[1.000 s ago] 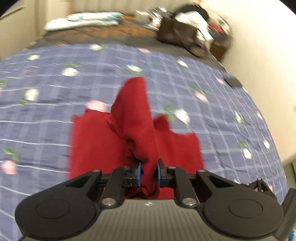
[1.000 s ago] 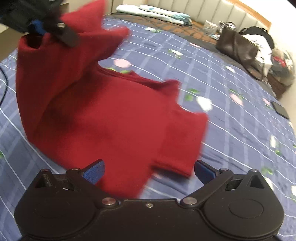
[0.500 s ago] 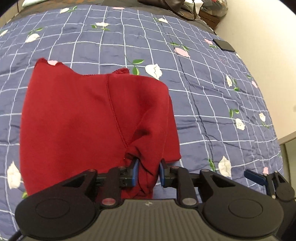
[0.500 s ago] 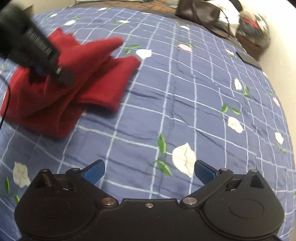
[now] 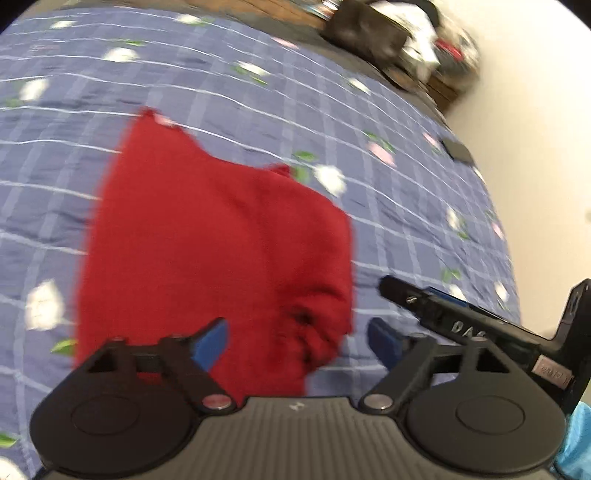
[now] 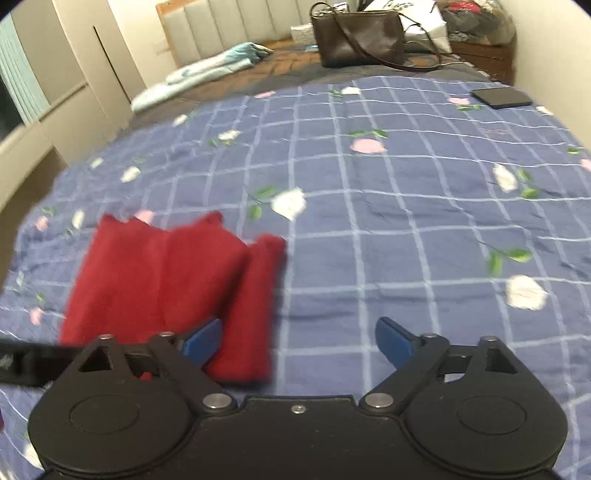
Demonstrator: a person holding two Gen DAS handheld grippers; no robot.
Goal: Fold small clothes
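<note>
Red garment (image 5: 221,251) lay folded on the blue checked floral bedspread (image 5: 388,221), nothing gripping it. Left gripper (image 5: 297,338) jaws spread wide, empty, above the garment's near edge. Right gripper (image 6: 297,338) jaws also wide apart, empty, just right of the garment (image 6: 166,288). Brown handbag (image 6: 356,35) and dark phone (image 6: 502,98) sat far back.

a small red garment (image 5: 218,251) of soft knit cloth is seen lying folded on a blue checked bedspread (image 6: 406,221) printed with flowers. one side is doubled over along the right edge, and the lower right corner is bunched.
</note>
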